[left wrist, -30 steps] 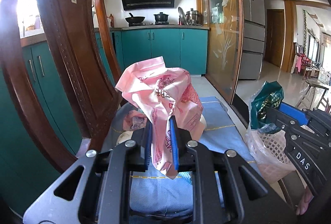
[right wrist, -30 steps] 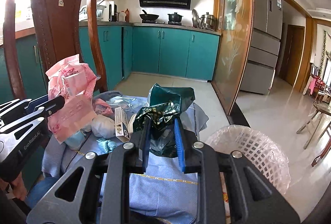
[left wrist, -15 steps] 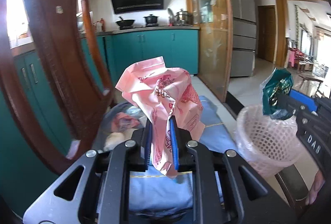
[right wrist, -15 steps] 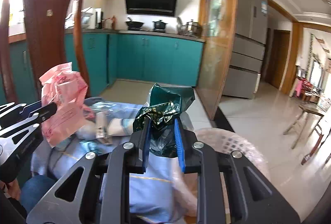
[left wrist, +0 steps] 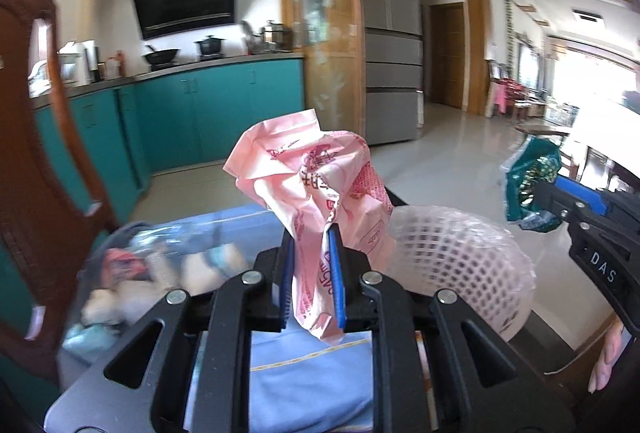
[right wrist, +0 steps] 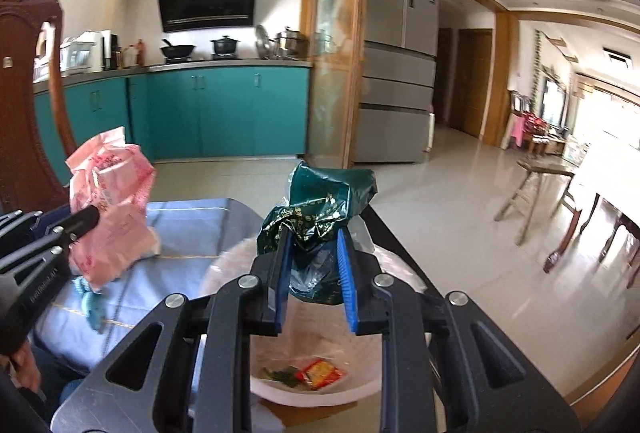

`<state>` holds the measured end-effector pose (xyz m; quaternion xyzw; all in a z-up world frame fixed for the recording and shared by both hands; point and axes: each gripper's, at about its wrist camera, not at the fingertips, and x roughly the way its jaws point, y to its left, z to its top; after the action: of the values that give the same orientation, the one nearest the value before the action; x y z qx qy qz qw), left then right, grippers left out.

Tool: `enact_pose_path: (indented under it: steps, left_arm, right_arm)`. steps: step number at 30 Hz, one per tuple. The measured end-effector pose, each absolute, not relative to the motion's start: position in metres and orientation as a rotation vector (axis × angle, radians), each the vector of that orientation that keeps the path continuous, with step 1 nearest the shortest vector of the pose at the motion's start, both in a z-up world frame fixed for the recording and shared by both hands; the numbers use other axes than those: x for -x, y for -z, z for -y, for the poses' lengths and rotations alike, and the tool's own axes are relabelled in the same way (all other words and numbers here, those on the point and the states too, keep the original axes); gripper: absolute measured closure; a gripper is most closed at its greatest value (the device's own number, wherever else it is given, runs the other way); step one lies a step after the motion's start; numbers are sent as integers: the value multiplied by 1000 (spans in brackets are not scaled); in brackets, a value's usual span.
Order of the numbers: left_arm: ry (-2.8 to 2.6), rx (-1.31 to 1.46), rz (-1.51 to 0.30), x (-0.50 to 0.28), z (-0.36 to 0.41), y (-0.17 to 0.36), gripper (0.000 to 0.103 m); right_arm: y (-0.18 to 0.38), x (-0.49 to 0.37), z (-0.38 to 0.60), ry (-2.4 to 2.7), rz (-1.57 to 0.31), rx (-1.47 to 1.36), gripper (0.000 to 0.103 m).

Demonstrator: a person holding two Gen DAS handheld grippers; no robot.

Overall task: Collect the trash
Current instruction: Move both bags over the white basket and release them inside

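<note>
My left gripper [left wrist: 313, 275] is shut on a crumpled pink wrapper [left wrist: 316, 189], held up over the blue tablecloth [left wrist: 304, 377]. My right gripper [right wrist: 313, 279] is shut on a crumpled dark green wrapper [right wrist: 320, 209], directly above a pink mesh trash basket [right wrist: 320, 393] lined with clear plastic. The basket holds a red packet [right wrist: 322, 373] and green scraps. In the left wrist view the basket [left wrist: 460, 257] is just right of the pink wrapper, with the green wrapper [left wrist: 530, 179] and right gripper beyond it. The right wrist view shows the pink wrapper [right wrist: 110, 205] at left.
More trash [left wrist: 160, 273] lies blurred on the tablecloth at left, next to a carved wooden chair back [left wrist: 32, 169]. Teal kitchen cabinets [right wrist: 224, 109], a glass partition [right wrist: 334, 45] and a fridge [right wrist: 396, 61] stand behind. A wooden stool [right wrist: 536, 193] stands on the tiled floor at right.
Both grippers swung right with their wrappers still held. The basket came from the right edge to beside the left gripper and under the right gripper. The chair back slid left.
</note>
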<state>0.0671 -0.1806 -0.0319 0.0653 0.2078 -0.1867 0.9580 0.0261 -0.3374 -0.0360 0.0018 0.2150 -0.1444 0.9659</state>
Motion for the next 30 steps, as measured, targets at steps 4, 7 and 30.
enact_pose_path:
  steps: [4,7,30]
  left_arm:
    - [466,-135,-502,-86,220,58,86]
    - [505,-144,-549,-98,237,71,86]
    - [400,-234,-576,-119,206,96,33]
  right_arm:
    - [64,-46,360,326,-537,-38,80]
    - [71,-43,366,333,-538,-45,80]
    - [73,-64,360,338,-553,-63,34]
